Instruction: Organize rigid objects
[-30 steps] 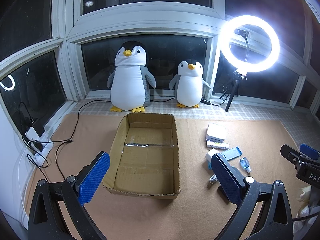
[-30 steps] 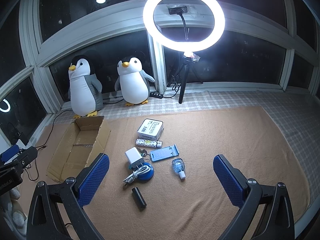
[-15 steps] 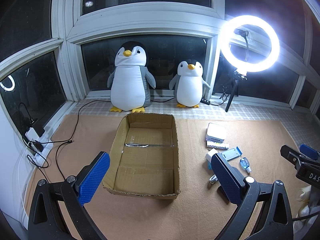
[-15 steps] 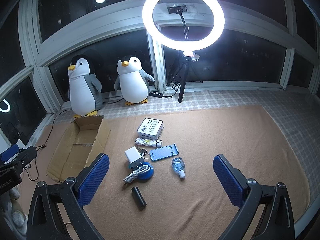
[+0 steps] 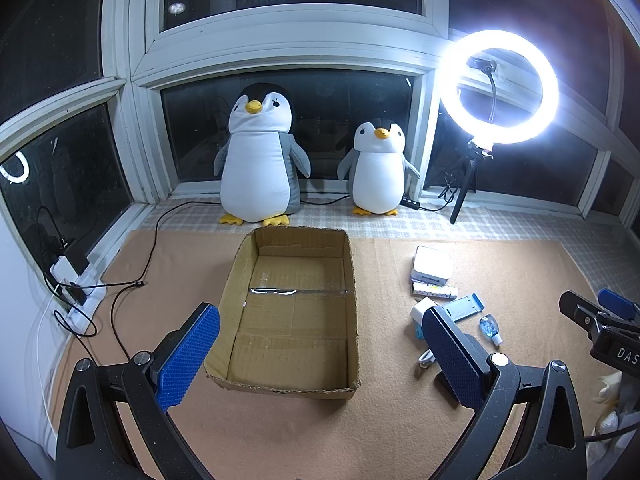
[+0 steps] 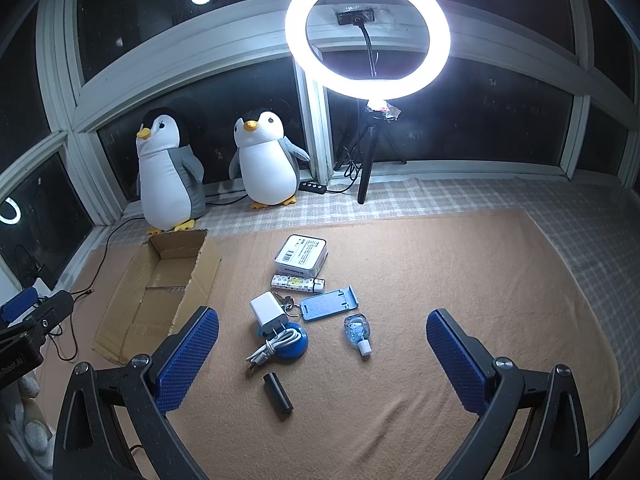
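An open cardboard box [image 5: 294,312] [image 6: 160,288] lies on the tan mat with nothing inside. To its right is a cluster of small items: a white tin [image 6: 301,255], a patterned stick [image 6: 297,282], a blue phone stand [image 6: 329,304], a white charger [image 6: 267,309], a blue disc with a coiled cable [image 6: 290,345], a small clear bottle [image 6: 357,332] and a black block [image 6: 277,395]. My left gripper [image 5: 320,354] hovers open in front of the box. My right gripper [image 6: 322,358] hovers open above the cluster. Both hold nothing.
Two plush penguins [image 5: 260,160] [image 5: 378,172] stand on the window ledge behind the box. A lit ring light [image 6: 368,28] on a tripod stands at the back. Cables and a power strip [image 5: 68,276] lie along the left wall.
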Available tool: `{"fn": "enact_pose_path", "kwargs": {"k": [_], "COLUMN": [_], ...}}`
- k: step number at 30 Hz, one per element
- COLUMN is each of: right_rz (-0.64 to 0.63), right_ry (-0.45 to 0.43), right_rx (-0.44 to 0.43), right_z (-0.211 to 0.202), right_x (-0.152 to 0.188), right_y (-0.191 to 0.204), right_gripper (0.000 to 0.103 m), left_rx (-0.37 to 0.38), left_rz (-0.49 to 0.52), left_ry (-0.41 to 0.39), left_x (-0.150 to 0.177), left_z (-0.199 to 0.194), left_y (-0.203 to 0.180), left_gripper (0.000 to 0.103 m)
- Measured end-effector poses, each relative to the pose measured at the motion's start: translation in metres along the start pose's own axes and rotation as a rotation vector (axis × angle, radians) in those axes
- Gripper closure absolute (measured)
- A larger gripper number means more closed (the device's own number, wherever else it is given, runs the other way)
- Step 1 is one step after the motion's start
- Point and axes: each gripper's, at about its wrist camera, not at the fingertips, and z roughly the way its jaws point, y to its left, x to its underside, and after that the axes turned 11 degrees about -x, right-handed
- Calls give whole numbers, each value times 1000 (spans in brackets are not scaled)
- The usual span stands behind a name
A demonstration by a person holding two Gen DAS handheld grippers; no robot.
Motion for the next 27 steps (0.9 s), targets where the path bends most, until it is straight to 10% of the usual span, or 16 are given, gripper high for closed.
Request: {"fn": "enact_pose_path", "kwargs": {"k": [27], "right_rz": [19], "right_ry": [46], "right_rx": [-7], "right_z": [14], "right_x": [0], "right_y": [-6], "right_gripper": [0], "left_rx": [-24], "left_rz": [-12], "left_ry": [92], "left_x": [11], "left_z": [40], "left_y": [11], "left_gripper": [0]}}
